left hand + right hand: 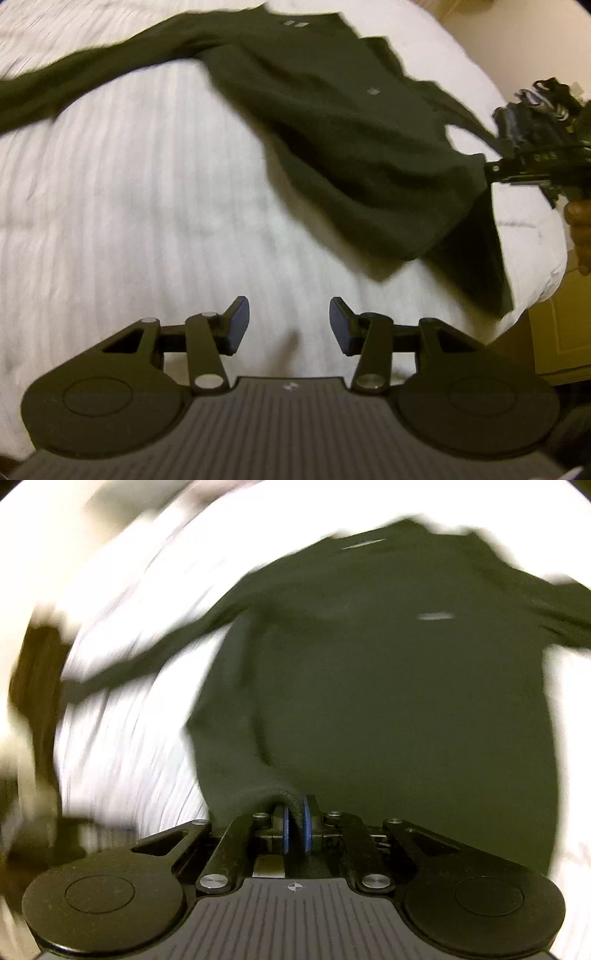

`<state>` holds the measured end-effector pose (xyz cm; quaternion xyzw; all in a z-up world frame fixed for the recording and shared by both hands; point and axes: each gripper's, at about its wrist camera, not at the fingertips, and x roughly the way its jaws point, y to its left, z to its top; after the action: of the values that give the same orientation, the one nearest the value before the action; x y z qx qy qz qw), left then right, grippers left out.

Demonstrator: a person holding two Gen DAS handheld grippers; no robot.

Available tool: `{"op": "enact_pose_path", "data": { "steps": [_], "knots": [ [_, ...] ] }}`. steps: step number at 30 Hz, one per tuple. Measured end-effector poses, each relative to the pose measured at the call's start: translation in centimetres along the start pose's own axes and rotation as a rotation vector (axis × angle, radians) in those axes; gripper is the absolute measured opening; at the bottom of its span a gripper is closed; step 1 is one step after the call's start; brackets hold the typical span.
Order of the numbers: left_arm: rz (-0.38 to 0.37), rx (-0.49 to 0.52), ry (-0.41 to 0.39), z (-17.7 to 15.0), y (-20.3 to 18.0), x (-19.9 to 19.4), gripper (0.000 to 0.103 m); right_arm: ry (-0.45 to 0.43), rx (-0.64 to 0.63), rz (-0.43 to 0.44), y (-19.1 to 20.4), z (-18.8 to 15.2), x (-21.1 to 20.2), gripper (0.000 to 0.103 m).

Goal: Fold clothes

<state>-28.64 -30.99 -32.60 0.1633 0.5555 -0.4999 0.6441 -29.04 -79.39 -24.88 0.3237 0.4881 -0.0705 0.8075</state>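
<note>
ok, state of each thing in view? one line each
left hand-held gripper: open, empty, over the bed, not touching the shirt
right hand-held gripper: shut on the hem of the shirt
shirt: dark, long-sleeved, unfolded; hem corner lifted by the right hand-held gripper, one sleeve stretched out across the bed
bed: white ribbed cover, shirt lying on it
</note>
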Motion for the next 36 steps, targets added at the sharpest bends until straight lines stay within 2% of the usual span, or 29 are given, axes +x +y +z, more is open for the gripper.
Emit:
{"op": "enact_pose_path", "data": {
  "steps": [3, 5, 8, 12, 14, 15, 16, 17, 20, 22, 23, 25, 26, 28, 29, 31, 34, 36],
  "knots": [
    [-0.024, -0.008, -0.003, 1.4, -1.2, 1.6, 0.046, -0.045, 0.193, 0.006, -4.9, 1.3, -1.8, 0.007],
    [-0.041, -0.013, -0.005, 2.4, -2.1, 2.7, 0.046, -0.050, 0.254, 0.011, -6.6, 1.5, -1.9, 0.007],
    [-0.065, -0.021, -0.007, 3.8, -3.3, 4.3, 0.048, -0.050, 0.287, 0.024, -8.2, 1.5, -1.9, 0.007],
    [-0.098, -0.032, -0.011, 5.6, -4.9, 6.4, 0.046, -0.035, 0.233, 0.030, -7.8, 0.2, -3.0, 0.008],
    [-0.128, -0.072, -0.002, 6.3, -4.7, 7.5, 0.039, -0.026, 0.202, 0.032, -7.5, -0.6, -3.7, 0.008],
    [-0.147, -0.093, 0.006, 6.4, -4.4, 7.9, 0.032, -0.022, 0.187, 0.033, -7.3, -1.0, -4.0, 0.008],
    [-0.168, -0.106, 0.014, 6.5, -4.2, 8.0, 0.010, -0.017, 0.171, 0.035, -7.2, -1.3, -4.3, 0.008],
    [-0.179, -0.101, 0.023, 6.6, -4.1, 7.7, 0.003, -0.013, 0.156, 0.036, -7.0, -1.7, -4.6, 0.008],
    [-0.210, -0.053, 0.043, 5.9, -4.0, 5.0, 0.002, 0.000, 0.110, 0.039, -6.6, -2.8, -5.6, 0.008],
    [-0.200, -0.046, 0.065, 4.7, -2.8, 1.7, 0.002, 0.008, 0.079, 0.042, -6.3, -3.6, -6.2, 0.009],
    [-0.161, -0.046, 0.086, 3.8, -1.7, -0.1, 0.002, 0.013, 0.064, 0.043, -6.1, -4.0, -6.6, 0.019],
    [-0.083, -0.047, 0.129, 2.0, 0.5, -3.8, 0.002, 0.021, 0.033, 0.045, -5.8, -4.7, -7.2, 0.083],
    [-0.038, -0.051, 0.151, 1.1, 1.7, -5.4, 0.002, 0.025, 0.017, 0.046, -5.7, -5.1, -7.5, 0.089],
    [0.067, -0.091, 0.185, -0.6, 4.6, -7.1, 0.002, 0.029, 0.041, 0.002, -6.8, -6.6, -8.1, 0.089],
    [0.085, -0.123, 0.190, -1.1, 5.9, -7.6, 0.002, 0.030, 0.058, -0.025, -7.5, -7.4, -8.3, 0.089],
    [0.086, -0.152, 0.193, -1.4, 7.1, -7.6, 0.001, 0.032, 0.093, -0.079, -8.8, -9.0, -8.9, 0.089],
    [0.084, -0.099, 0.216, -1.0, 6.3, -6.0, 0.000, 0.040, 0.157, -0.153, -11.0, -11.4, -9.4, 0.089],
    [0.069, -0.078, 0.238, -1.0, 5.7, -4.9, 0.000, 0.057, 0.224, -0.161, -12.5, -12.7, -9.1, 0.089]
  ]
}}
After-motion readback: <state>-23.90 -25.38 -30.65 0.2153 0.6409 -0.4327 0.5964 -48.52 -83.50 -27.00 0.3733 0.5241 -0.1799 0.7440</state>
